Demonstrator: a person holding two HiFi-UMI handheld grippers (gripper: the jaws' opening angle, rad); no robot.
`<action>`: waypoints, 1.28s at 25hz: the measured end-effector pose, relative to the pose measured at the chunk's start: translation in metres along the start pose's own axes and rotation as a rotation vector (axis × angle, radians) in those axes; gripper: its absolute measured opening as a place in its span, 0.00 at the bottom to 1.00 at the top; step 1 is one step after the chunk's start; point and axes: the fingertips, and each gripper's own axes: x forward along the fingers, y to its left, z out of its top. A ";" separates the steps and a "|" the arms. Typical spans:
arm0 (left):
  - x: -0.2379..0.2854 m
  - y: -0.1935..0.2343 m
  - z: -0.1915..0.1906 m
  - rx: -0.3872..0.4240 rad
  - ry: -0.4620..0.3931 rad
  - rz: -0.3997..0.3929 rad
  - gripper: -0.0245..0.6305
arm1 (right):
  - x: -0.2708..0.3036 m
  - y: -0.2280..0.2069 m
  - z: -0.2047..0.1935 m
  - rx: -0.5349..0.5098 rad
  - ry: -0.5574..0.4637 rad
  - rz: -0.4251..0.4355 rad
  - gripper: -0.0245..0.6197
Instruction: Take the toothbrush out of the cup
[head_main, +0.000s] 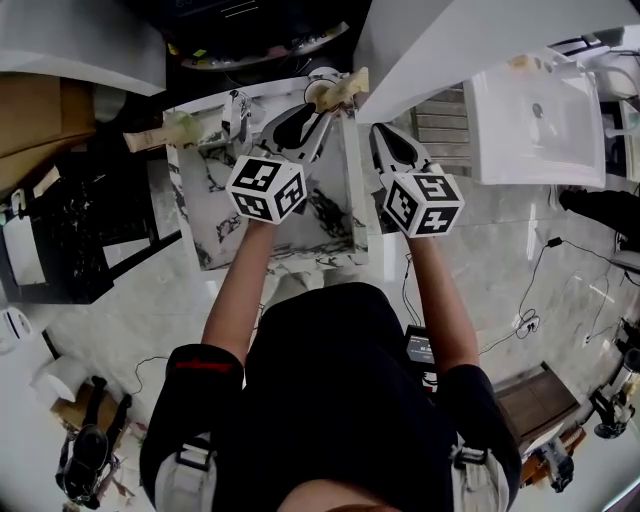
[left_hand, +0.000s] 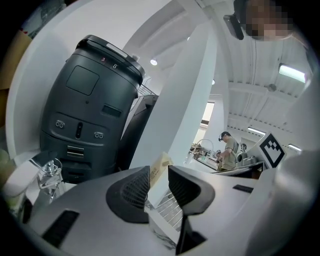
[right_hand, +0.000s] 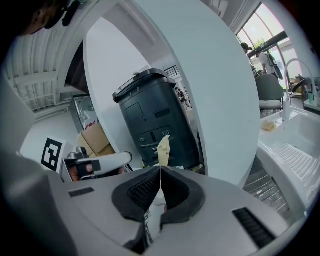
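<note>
Hovering over a veined marble surface (head_main: 335, 215), the left gripper (left_hand: 158, 182) keeps its ribbed black fingers (left_hand: 132, 192) slightly apart around a pale, flat toothbrush (left_hand: 160, 167), away from the clear glass cup (left_hand: 50, 175). The right gripper (right_hand: 160, 175) has its fingers (right_hand: 142, 192) pressed fully together.

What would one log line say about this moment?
left gripper: open, beige flat stick seen between its jaws | right gripper: shut | clear glass cup: upright, off to the left
</note>
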 end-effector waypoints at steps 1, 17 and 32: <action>0.004 0.000 -0.002 0.016 0.012 0.000 0.20 | 0.000 0.000 -0.001 0.002 0.003 0.001 0.09; 0.057 0.010 -0.019 0.199 0.138 -0.008 0.30 | 0.001 -0.023 -0.020 0.058 0.037 -0.013 0.09; 0.081 0.015 -0.039 0.242 0.212 -0.010 0.44 | -0.001 -0.039 -0.030 0.098 0.054 -0.028 0.09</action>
